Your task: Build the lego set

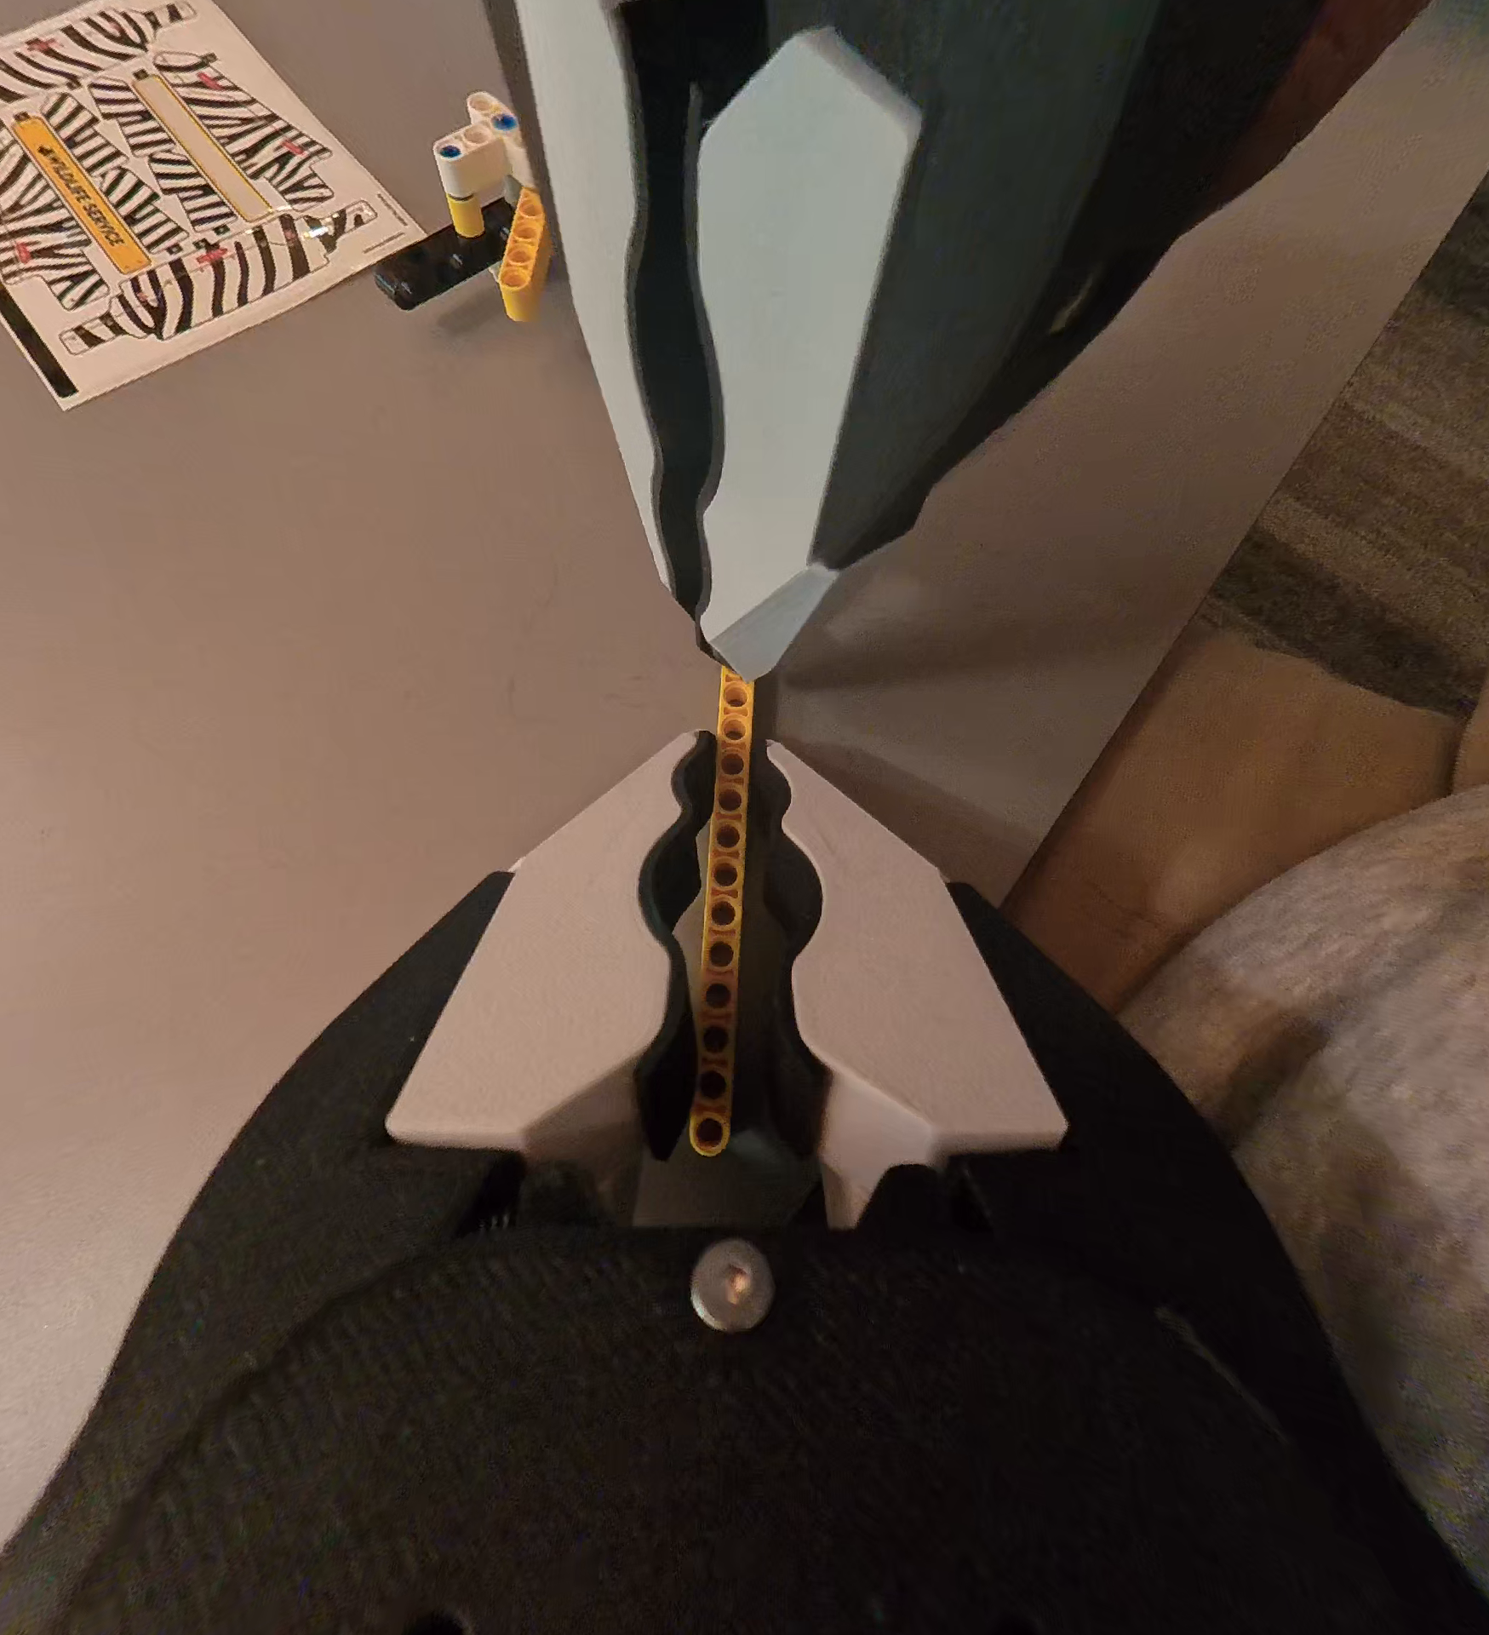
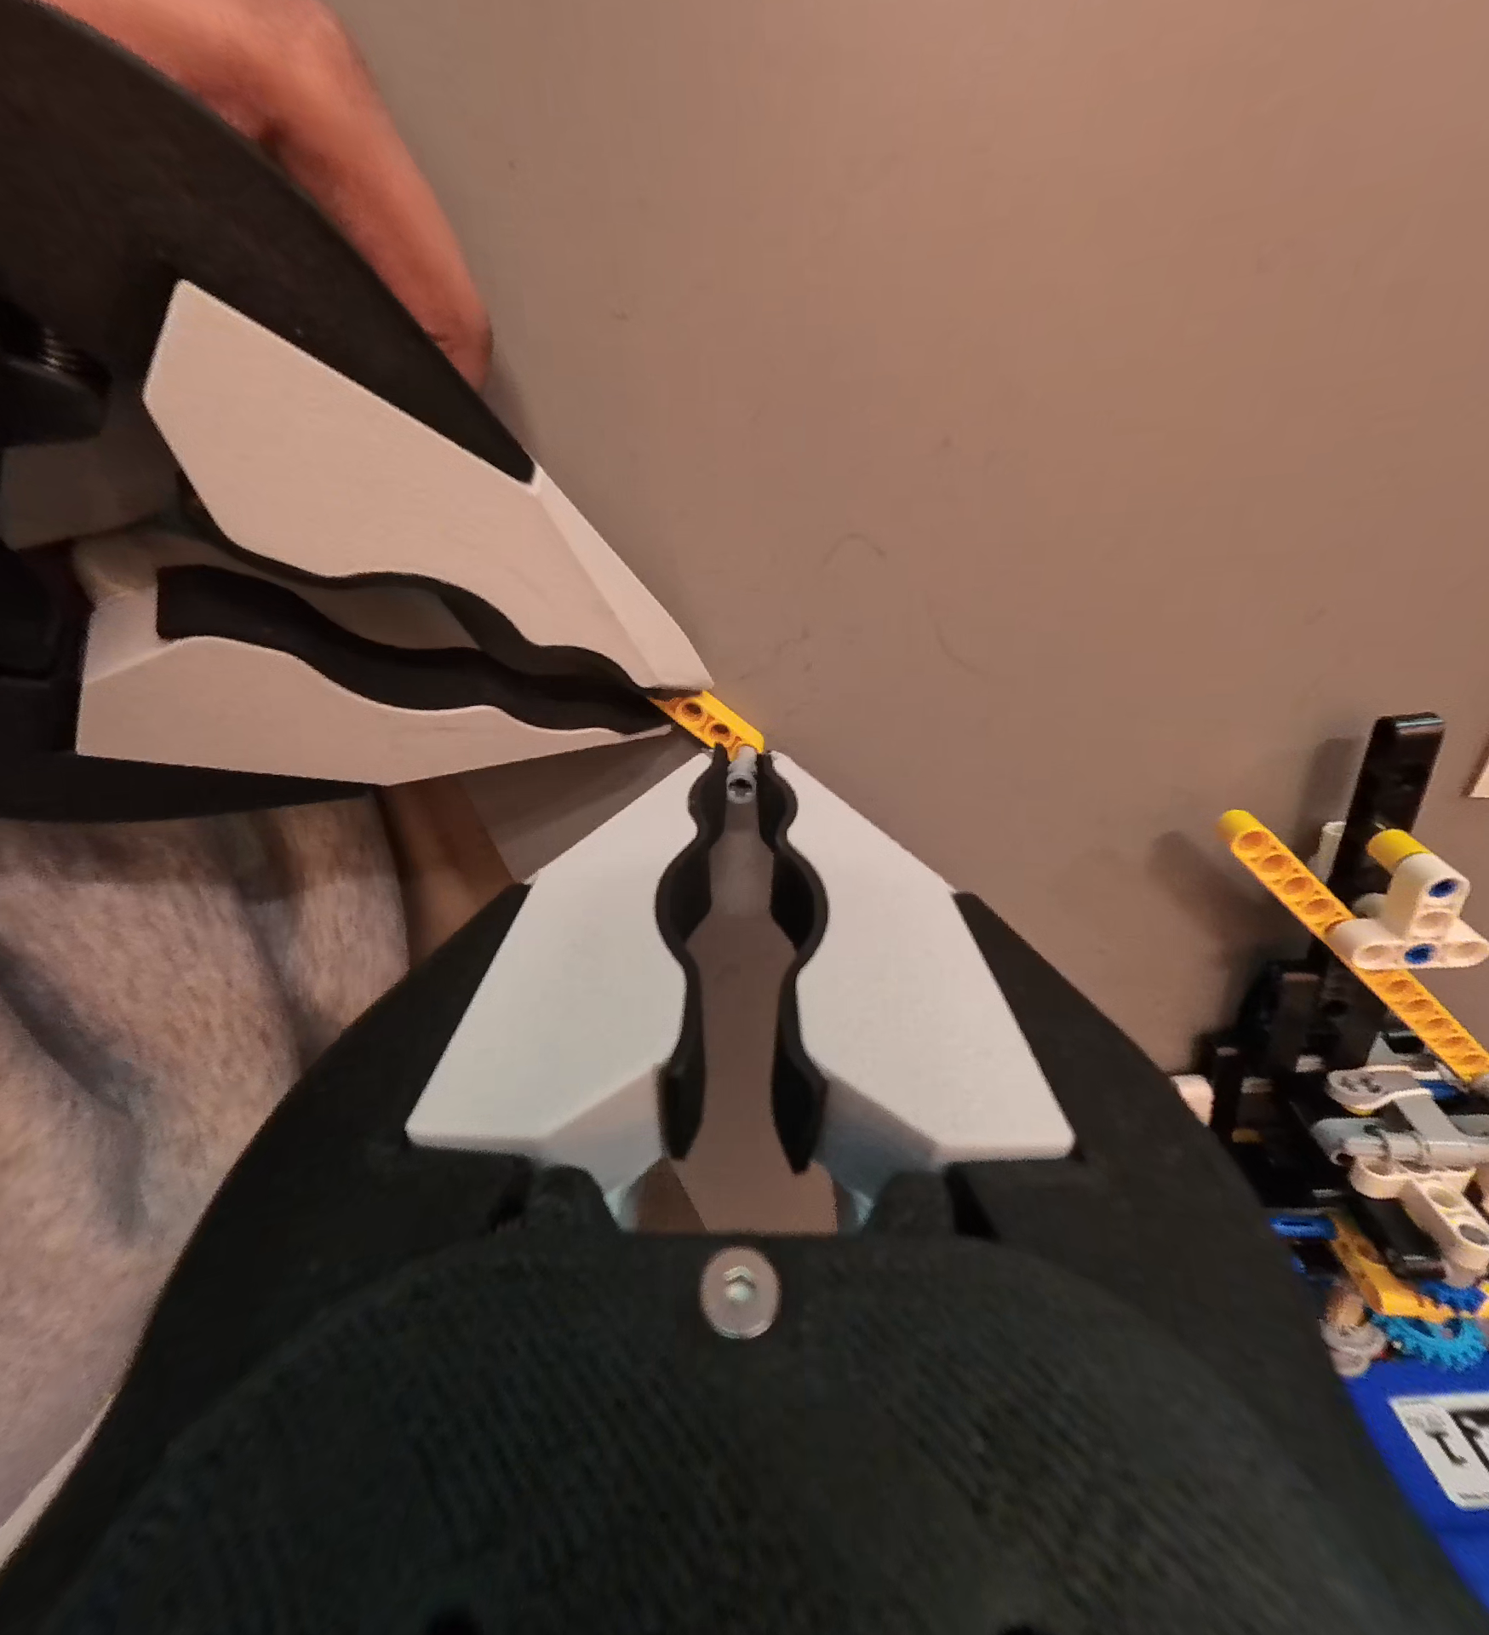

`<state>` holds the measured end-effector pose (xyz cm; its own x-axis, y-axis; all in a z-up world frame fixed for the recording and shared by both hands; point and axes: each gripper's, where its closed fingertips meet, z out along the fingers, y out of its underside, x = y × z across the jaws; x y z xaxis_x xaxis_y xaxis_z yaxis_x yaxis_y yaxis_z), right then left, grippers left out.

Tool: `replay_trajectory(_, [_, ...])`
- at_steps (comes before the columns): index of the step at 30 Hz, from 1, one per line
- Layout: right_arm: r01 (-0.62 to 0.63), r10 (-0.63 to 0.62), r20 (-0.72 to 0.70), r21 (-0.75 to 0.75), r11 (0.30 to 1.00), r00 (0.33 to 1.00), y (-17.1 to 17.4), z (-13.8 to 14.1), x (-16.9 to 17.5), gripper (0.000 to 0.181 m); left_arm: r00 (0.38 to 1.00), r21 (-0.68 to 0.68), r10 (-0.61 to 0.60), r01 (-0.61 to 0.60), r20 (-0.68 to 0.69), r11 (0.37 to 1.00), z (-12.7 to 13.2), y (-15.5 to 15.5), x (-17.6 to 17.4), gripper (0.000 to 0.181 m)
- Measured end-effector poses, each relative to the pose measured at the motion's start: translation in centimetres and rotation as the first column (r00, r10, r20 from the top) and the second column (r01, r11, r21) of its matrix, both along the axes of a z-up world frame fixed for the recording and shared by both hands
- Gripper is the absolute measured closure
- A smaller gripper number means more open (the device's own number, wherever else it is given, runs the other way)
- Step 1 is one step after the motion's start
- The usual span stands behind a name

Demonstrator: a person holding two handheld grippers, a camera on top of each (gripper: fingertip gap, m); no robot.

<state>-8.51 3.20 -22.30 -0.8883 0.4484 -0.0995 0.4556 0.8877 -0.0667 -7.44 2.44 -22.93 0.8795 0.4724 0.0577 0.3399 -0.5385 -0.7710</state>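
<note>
Left hand-held gripper (image 1: 730, 752) clamps yellow beam (image 1: 723, 902), right hand-held gripper (image 2: 742, 761) pinches grey pin (image 2: 740, 779): align pin with end hole, push straight, brace beam.

Open tabletop (image 2: 1077, 354) lay ahead of both grippers. Obstacles: a partly built model (image 2: 1395, 1062) stood at the right gripper's (image 2: 742, 759) right; a small assembly (image 1: 484, 203) and sticker sheet (image 1: 130, 195) occupied the table's far left
</note>
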Motion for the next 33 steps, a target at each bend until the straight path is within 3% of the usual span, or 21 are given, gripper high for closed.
replay_trajectory(2, [0.028,-0.027,0.005,-0.031,0.999,1.000,0.0,0.0,0.0,0.176,1.000,0.019,0.006,-0.006,0.014,1.000,0.1,-0.1,0.0,0.174])
replay_trajectory(5, [0.099,-0.099,0.010,-0.149,0.984,0.995,-0.7,0.9,-0.2,0.149,0.996,0.081,0.039,-0.045,0.082,0.996,0.4,-0.8,-0.3,0.175])
replay_trajectory(8, [0.141,-0.172,-0.063,-0.343,0.929,0.983,-1.7,3.7,-1.6,0.135,0.965,0.253,0.054,-0.121,0.256,0.960,2.2,-2.0,-0.9,0.175])
replay_trajectory(10, [0.077,-0.157,-0.138,-0.461,0.884,0.978,-2.0,5.7,-1.7,0.125,0.892,0.449,-0.033,-0.194,0.450,0.872,4.7,-2.7,-1.1,0.175])
replay_trajectory(13, [-0.095,-0.071,-0.286,-0.529,0.844,0.956,-2.1,8.0,-0.4,0.123,0.670,0.664,-0.365,-0.258,0.646,0.702,7.9,-4.0,-0.4,0.176])
replay_trajectory(15, [-0.193,-0.001,-0.338,-0.541,0.819,0.941,-2.5,9.1,1.1,0.129,0.519,0.772,-0.583,-0.300,0.625,0.560,10.7,-5.0,0.2,0.176])
replay_trajectory(16, [-0.230,0.026,-0.350,-0.555,0.799,0.937,-2.7,9.8,1.7,0.132,0.490,0.799,-0.635,-0.291,0.597,0.527,11.5,-5.2,0.7,0.176])
replay_trajectory(21, [-0.357,0.119,-0.375,-0.666,0.655,0.919,-3.9,14.4,4.1,0.141,0.297,0.872,-0.822,-0.109,0.486,0.477,13.7,-4.4,6.6,0.177])
replay_trajectory(24, [-0.388,0.270,-0.280,-0.685,0.616,0.921,-3.6,14.9,7.1,0.141,0.181,0.897,-0.882,-0.167,0.435,0.408,15.1,-4.0,7.7,0.177])
replay_trajectory(29, [-0.493,0.337,-0.359,-0.627,0.604,0.870,-3.3,15.5,9.0,0.149,0.084,0.915,-0.919,-0.170,0.384,0.367,15.8,-3.6,9.5,0.177])
replay_trajectory(33, [-0.516,0.378,-0.352,-0.608,0.604,0.857,-3.2,15.7,10.5,0.152,0.055,0.927,-0.932,-0.142,0.359,0.348,16.1,-3.4,10.5,0.177])
